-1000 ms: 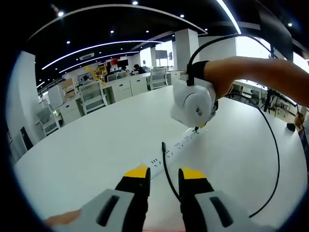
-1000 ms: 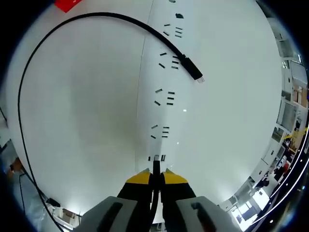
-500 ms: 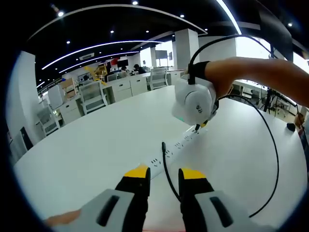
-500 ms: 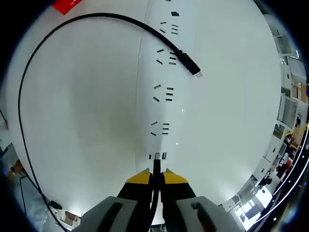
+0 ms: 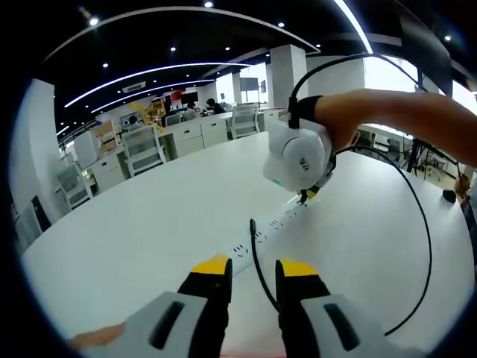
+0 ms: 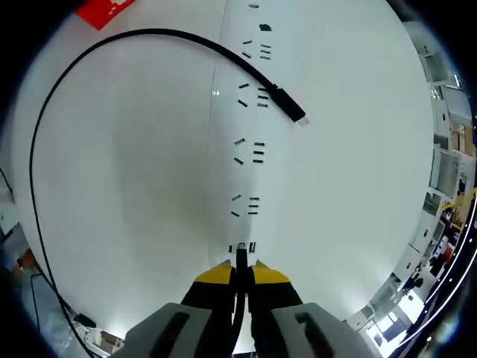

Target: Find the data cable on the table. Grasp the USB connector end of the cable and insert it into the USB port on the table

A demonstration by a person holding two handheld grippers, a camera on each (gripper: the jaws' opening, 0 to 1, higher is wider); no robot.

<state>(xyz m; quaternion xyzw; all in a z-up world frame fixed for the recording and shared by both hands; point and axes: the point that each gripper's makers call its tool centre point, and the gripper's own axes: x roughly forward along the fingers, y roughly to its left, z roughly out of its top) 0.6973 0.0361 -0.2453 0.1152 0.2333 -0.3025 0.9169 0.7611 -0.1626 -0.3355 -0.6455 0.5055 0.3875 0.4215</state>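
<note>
The black data cable [image 6: 45, 127] loops across the white table [image 6: 134, 194]. Its free plug [image 6: 292, 113] lies on the white power strip [image 6: 250, 149]. My right gripper [image 6: 241, 270] is shut on the USB connector [image 6: 241, 255], whose tip sits at the small USB ports [image 6: 242, 246] on the strip's near end. In the left gripper view a hand holds the right gripper [image 5: 305, 195] tip-down on the power strip [image 5: 279, 222]. My left gripper [image 5: 250, 272] stands open low over the table, and the cable [image 5: 257, 261] runs on the table past its jaws.
A red patch [image 6: 104, 9] lies at the far edge of the table. Office desks and chairs [image 5: 141, 149] stand beyond the table [image 5: 149, 224]. A thicker black lead [image 5: 425, 224] hangs from the person's arm [image 5: 402, 112] over the table's right side.
The right gripper has shifted and tilted slightly over the strip's USB ports, still holding the connector. The left gripper has not moved.
</note>
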